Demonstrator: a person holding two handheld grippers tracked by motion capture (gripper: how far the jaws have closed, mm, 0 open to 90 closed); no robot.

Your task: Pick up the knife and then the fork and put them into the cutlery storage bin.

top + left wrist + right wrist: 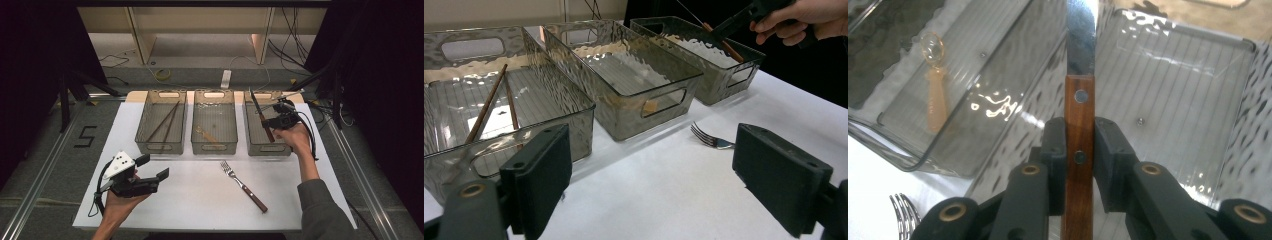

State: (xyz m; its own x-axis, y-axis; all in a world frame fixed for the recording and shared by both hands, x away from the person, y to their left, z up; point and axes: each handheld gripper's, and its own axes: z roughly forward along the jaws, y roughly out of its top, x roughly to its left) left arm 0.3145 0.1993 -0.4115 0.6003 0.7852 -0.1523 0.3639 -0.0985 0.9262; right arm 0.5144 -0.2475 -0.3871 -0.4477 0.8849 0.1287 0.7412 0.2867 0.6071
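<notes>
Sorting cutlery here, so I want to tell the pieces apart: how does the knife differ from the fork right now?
The knife is clamped by its handle in the right gripper, over the right-hand tray; the fork lies free on the white table. The knife ends in a flat blade, the fork in tines. The knife is raised above the tray, the fork flat in front of the trays. Both have brown wooden handles.
</notes>
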